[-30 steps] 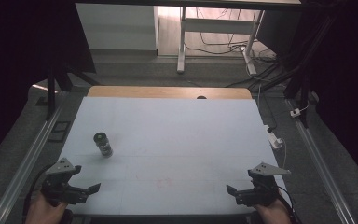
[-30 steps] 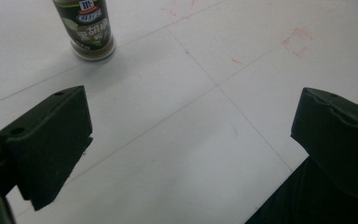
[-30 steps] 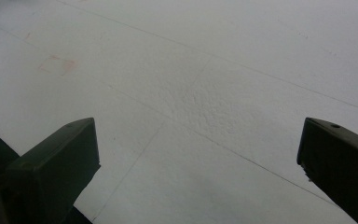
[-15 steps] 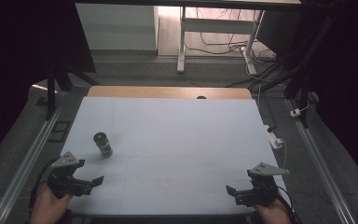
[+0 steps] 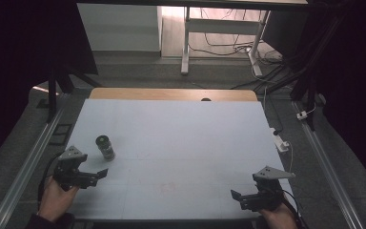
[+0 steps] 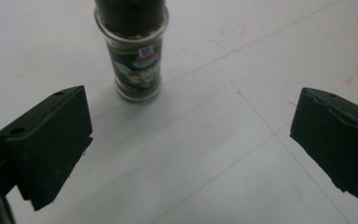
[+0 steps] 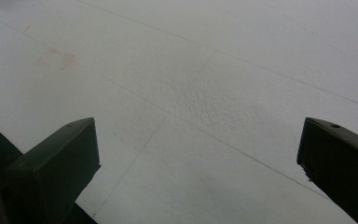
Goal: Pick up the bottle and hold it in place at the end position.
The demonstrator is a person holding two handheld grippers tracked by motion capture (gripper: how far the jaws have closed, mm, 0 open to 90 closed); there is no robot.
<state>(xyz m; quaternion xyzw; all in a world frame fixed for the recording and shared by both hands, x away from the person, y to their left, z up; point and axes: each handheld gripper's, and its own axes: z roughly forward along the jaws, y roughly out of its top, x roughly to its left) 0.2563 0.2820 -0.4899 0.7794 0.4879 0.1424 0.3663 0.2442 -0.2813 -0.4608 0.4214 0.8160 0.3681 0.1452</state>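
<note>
A small glass spice jar [image 5: 106,147] with a dark lid and a green label stands upright on the left part of the white table [image 5: 181,138]. My left gripper [image 5: 97,175] hovers just short of it, a little nearer to the table's front edge, with its jaws wide open. In the left gripper view the jar [image 6: 137,56] stands ahead of the open left gripper [image 6: 191,109], off toward the left jaw and not between the jaws. My right gripper [image 5: 238,199] rests open at the near right corner. In its own view the right gripper [image 7: 198,135] spans bare table.
A wooden strip [image 5: 171,94] runs along the table's far edge. A white plug block [image 5: 280,143] with a cable lies at the right edge. Metal rails [image 5: 33,162] flank both sides. Faint reddish marks [image 5: 164,187] stain the near middle of the surface.
My left gripper has moved forward from the near left corner toward the jar. The right gripper and the jar have stayed put.
</note>
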